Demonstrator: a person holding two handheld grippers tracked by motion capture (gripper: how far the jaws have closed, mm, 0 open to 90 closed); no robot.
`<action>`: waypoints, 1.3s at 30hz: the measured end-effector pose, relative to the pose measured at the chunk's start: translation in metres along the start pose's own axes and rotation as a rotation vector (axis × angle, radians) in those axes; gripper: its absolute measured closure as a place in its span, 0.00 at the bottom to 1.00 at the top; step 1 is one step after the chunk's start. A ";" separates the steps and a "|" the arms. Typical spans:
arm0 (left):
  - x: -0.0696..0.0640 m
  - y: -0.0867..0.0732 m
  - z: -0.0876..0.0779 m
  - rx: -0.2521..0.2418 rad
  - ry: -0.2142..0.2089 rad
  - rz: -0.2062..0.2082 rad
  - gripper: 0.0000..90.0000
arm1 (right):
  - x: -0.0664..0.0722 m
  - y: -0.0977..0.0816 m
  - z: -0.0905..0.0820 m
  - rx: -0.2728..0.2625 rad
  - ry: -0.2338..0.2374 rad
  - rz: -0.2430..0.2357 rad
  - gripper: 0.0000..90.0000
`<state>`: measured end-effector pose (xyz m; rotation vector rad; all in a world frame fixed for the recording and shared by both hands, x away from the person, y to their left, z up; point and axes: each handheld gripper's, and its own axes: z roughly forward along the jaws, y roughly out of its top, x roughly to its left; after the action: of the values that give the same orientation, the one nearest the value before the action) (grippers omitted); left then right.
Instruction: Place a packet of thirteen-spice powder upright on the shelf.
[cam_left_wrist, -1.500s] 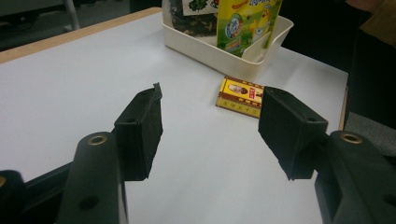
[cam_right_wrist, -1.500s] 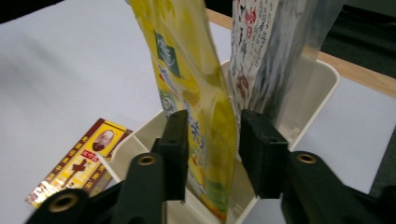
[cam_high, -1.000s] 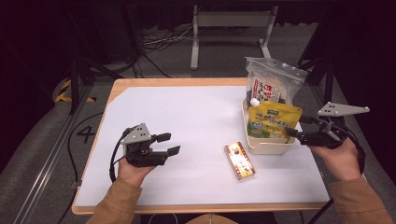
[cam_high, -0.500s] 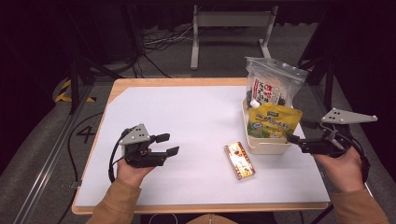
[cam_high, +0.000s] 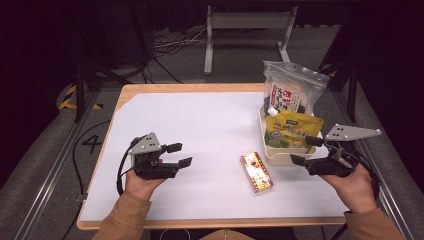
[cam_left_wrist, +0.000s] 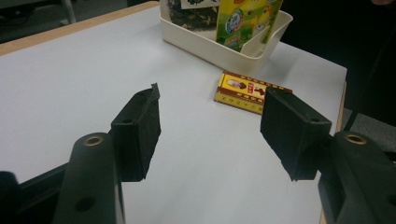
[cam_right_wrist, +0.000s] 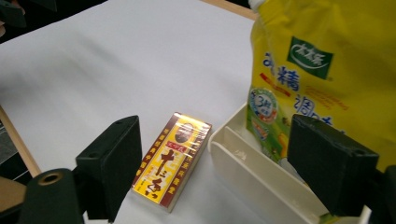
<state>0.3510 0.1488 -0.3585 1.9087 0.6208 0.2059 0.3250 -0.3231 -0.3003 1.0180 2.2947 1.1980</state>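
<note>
A small yellow-and-red box (cam_high: 256, 172) lies flat on the white table top, just left of a cream tray (cam_high: 278, 156). A yellow pouch (cam_high: 292, 131) and a clear bag of dark contents (cam_high: 292, 95) stand in the tray. My right gripper (cam_high: 301, 150) hovers at the tray's near right corner. Its jaws have just been opening, and nothing is between them. In the right gripper view the box (cam_right_wrist: 173, 158) and the pouch (cam_right_wrist: 317, 70) lie beyond its jaws. My left gripper (cam_high: 180, 154) rests open at the left, pointing toward the box (cam_left_wrist: 250, 91).
The white sheet (cam_high: 200, 120) covers most of the wooden table. The tray (cam_left_wrist: 224, 51) stands close to the table's right edge. Dark floor, cables and a metal stand lie beyond the far edge.
My right hand has drawn back toward the near edge of the table, and its jaws stand wider apart. The left hand, the box and the tray have not moved.
</note>
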 end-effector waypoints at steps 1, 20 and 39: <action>0.000 0.000 0.000 0.001 0.001 -0.001 0.42 | 0.002 0.000 0.002 0.005 0.006 0.003 0.19; 0.001 -0.001 -0.002 0.000 0.004 -0.015 0.37 | 0.021 -0.009 0.039 0.025 0.023 -0.004 0.08; 0.003 -0.001 0.000 0.007 0.000 -0.012 0.35 | 0.038 -0.031 0.081 0.146 0.034 -0.030 0.06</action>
<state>0.3526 0.1509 -0.3600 1.9112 0.6333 0.1967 0.3344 -0.2620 -0.3720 1.0162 2.4455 1.0569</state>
